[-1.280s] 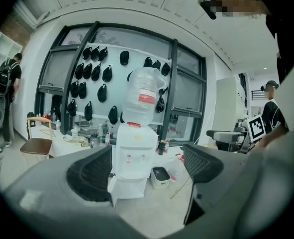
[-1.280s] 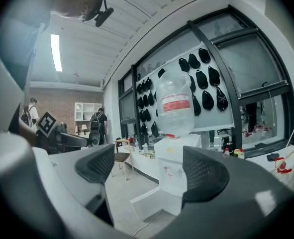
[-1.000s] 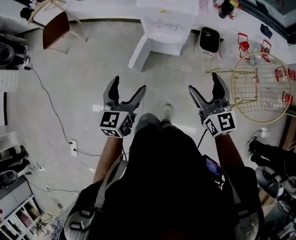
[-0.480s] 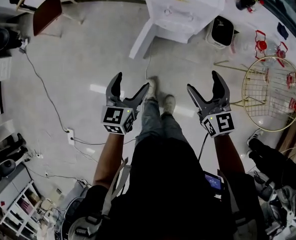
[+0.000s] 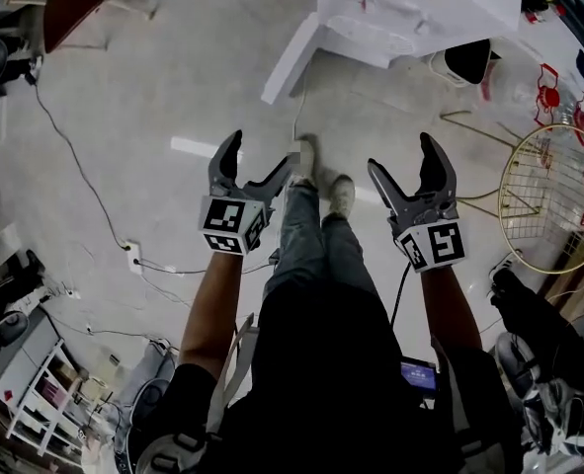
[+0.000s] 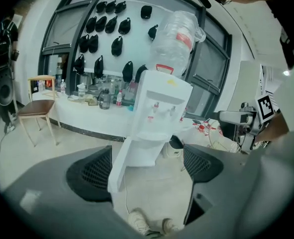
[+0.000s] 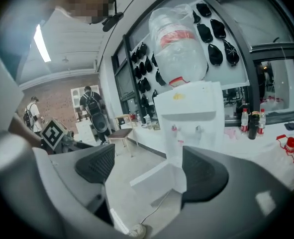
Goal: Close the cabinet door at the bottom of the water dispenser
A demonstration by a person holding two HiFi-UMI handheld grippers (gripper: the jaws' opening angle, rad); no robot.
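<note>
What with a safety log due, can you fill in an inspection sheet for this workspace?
Surface: pale glossy floor.
Job's things: white water dispenser, bottle on top; its bottom cabinet door stands swung open.
Clutter: round gold wire rack and black-topped bin at right.
Grippers: left gripper and right gripper both open, empty, short of the door.
Cables: white cable runs from the dispenser; dark cable leads to a floor socket.
Surroundings: wooden chair, counter with bottles, glass wall.

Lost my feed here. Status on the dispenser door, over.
Left hand-held gripper open, empty; right hand-held gripper open, empty. Cabinet door stands open, untouched, ahead of both. Thin cable on the floor by the door.
</note>
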